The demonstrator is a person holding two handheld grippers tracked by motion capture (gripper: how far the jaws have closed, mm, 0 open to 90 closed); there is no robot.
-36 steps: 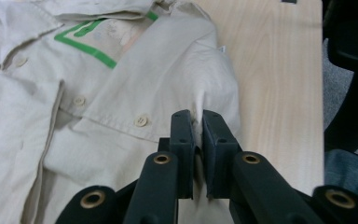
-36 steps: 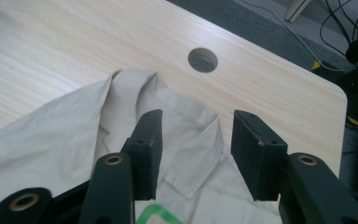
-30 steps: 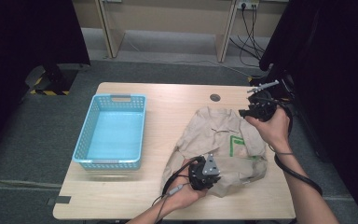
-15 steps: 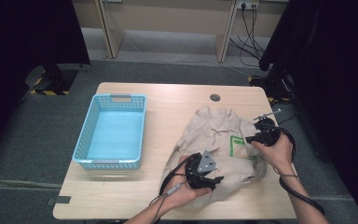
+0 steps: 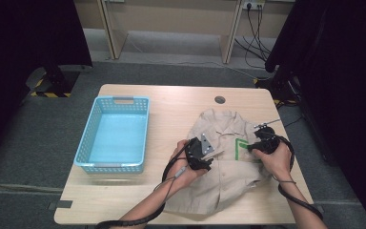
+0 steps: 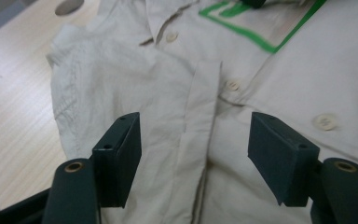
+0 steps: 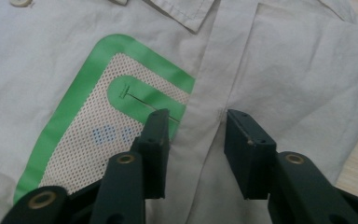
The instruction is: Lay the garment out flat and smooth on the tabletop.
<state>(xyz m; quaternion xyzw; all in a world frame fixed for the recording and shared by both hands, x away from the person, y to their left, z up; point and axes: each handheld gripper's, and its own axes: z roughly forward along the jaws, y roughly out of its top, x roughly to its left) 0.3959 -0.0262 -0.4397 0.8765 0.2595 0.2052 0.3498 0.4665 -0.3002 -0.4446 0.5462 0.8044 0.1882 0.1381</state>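
A beige button shirt lies spread on the right half of the table, collar toward the far side, with a green-edged mesh patch on its chest. My left gripper hovers over the button placket. Its jaws have just been opening and stand wide with only flat cloth below them. My right gripper is down on the shirt beside the patch. Its jaws have just been closing, with a cloth seam between them and a gap still showing.
A light blue plastic basket stands on the left half of the wooden table. A round cable hole sits near the far edge. Dark curtains hang close at the right. Cables trail from both grippers off the near edge.
The right gripper dropped from above the table's right side onto the shirt. The left gripper let go of the shirt's lower part, opened, and moved toward the far-right. The shirt now lies flatter.
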